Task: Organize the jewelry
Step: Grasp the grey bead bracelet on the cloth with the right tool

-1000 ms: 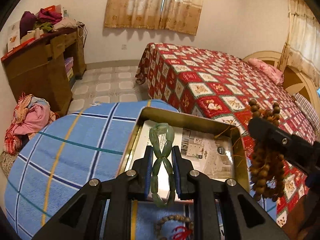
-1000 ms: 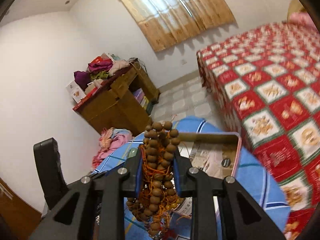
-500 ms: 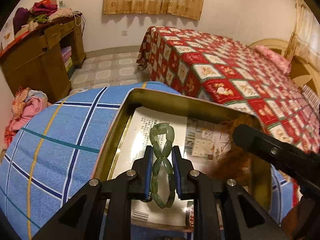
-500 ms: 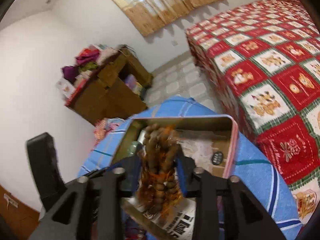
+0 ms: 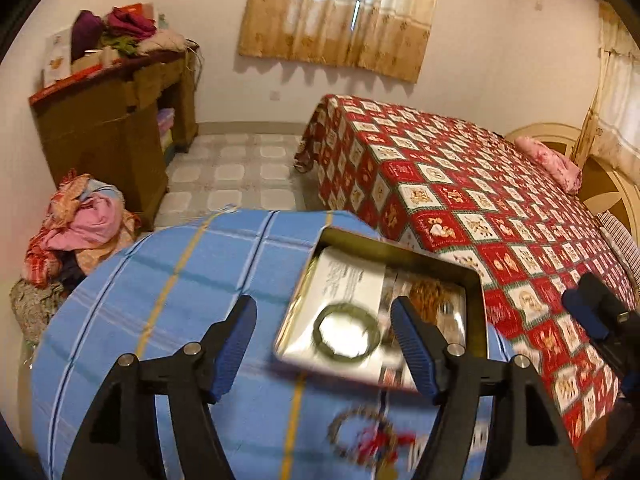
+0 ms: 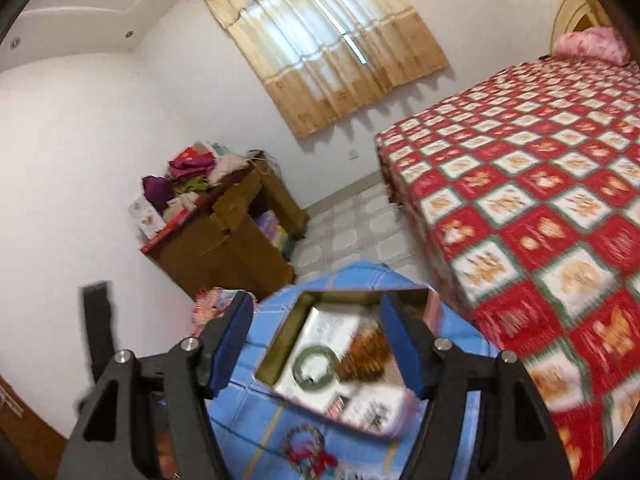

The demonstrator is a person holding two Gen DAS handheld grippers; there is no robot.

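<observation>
A shallow metal tin (image 5: pixel 478 292) lined with printed paper sits on a round table under a blue checked cloth (image 5: pixel 168 280). A green jade bracelet (image 5: pixel 346 333) lies flat inside it, and a heap of brown wooden beads (image 5: pixel 434 290) lies beside it to the right. Both show in the right wrist view: the bracelet (image 6: pixel 316 368), the beads (image 6: pixel 366 354), the tin (image 6: pixel 280 336). My left gripper (image 5: pixel 324 344) is open and empty above the tin. My right gripper (image 6: pixel 316 340) is open and empty above it too. A small bead bracelet with a red tassel (image 5: pixel 366 436) lies on the cloth in front of the tin.
A bed with a red patterned cover (image 5: pixel 460 184) stands right of the table. A wooden desk piled with clothes (image 5: pixel 108 120) stands at the left wall, with a clothes heap (image 5: pixel 76 232) on the floor. The right gripper's finger (image 5: pixel 596 312) shows at the left view's right edge.
Both grippers opened and pulled back up. The green bracelet dropped from the left gripper into the tin; the brown beads dropped from the right gripper beside it.
</observation>
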